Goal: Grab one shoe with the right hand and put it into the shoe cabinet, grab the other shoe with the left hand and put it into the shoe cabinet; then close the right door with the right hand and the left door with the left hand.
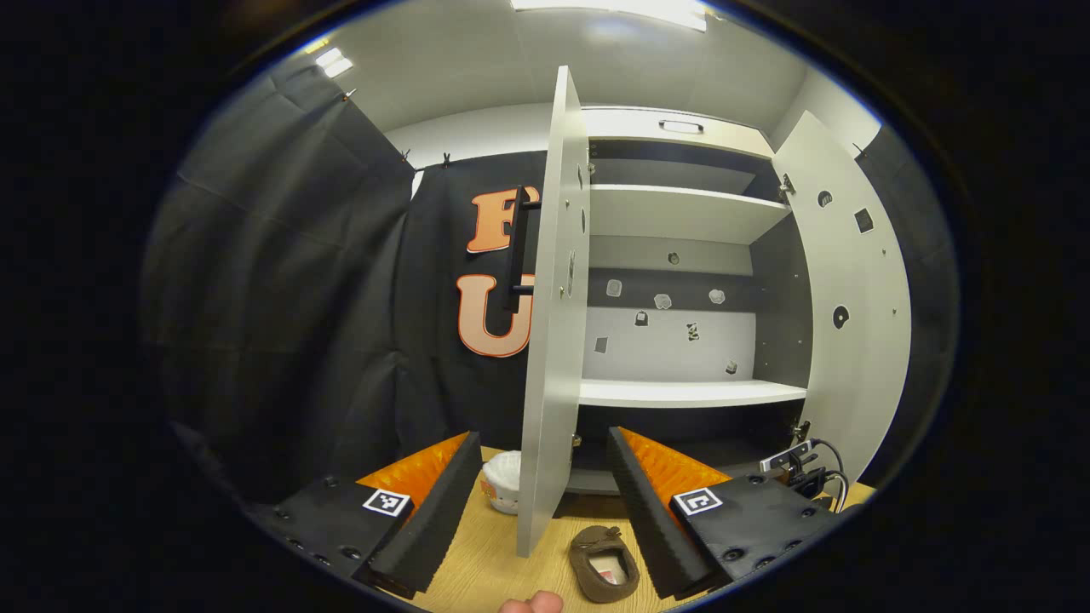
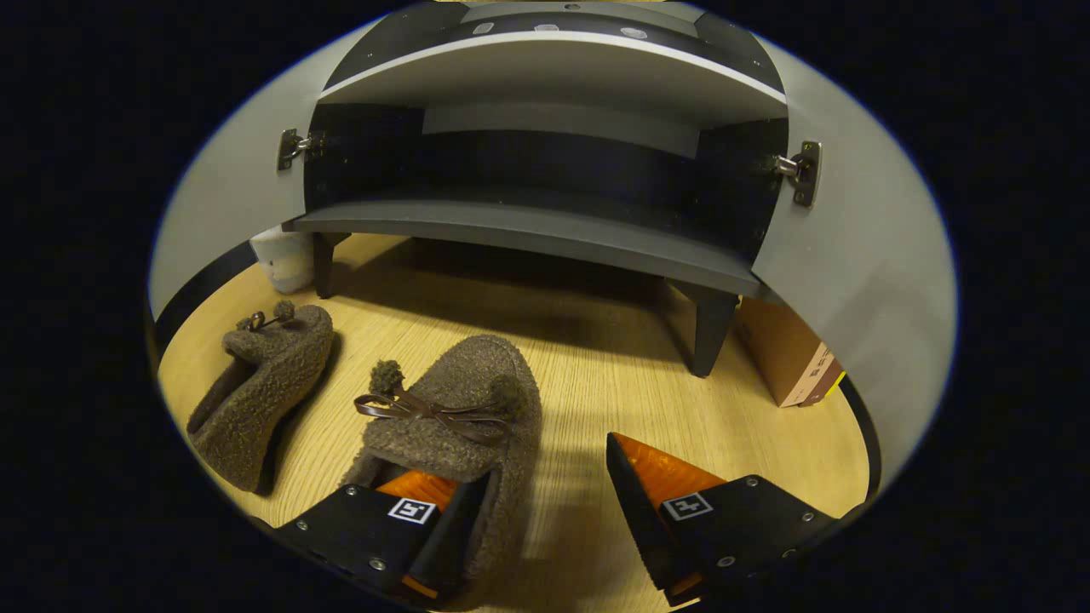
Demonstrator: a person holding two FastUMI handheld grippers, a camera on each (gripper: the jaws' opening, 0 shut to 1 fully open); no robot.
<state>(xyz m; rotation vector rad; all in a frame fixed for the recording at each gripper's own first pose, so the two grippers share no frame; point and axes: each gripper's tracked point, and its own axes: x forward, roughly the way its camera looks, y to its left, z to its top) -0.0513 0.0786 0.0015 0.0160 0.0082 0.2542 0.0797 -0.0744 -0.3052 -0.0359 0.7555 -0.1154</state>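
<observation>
Wooden floor (image 2: 596, 375) runs under both grippers, pale and bare, right up to the cabinet's dark legs. Down low, the right gripper (image 2: 545, 502) has its jaws wide, one finger dipped inside the near shoe (image 2: 460, 409) at its opening, the other standing clear on the outer side, so the shoe's side wall sits between them. That looks like a set-up to pinch the wall; nothing is pressed yet. Beyond the jaws and off to their left lies the second shoe (image 2: 264, 383), toe toward the cabinet, well apart from the first. Past both, dead ahead, the bottom shelf (image 2: 528, 226) gapes dark between its hinges, a straight push forward from the grip.

Over to the left gripper (image 1: 545, 494): jaws wide, holding nothing, poised high. Just below and between them a shoe (image 1: 603, 562) shows sole-opening up on the floor. Ahead of the jaws the left door (image 1: 553, 323) stands edge-on, swung fully out; farther right, the right door (image 1: 851, 306) is open too, leaving the shelves free for loading.
</observation>
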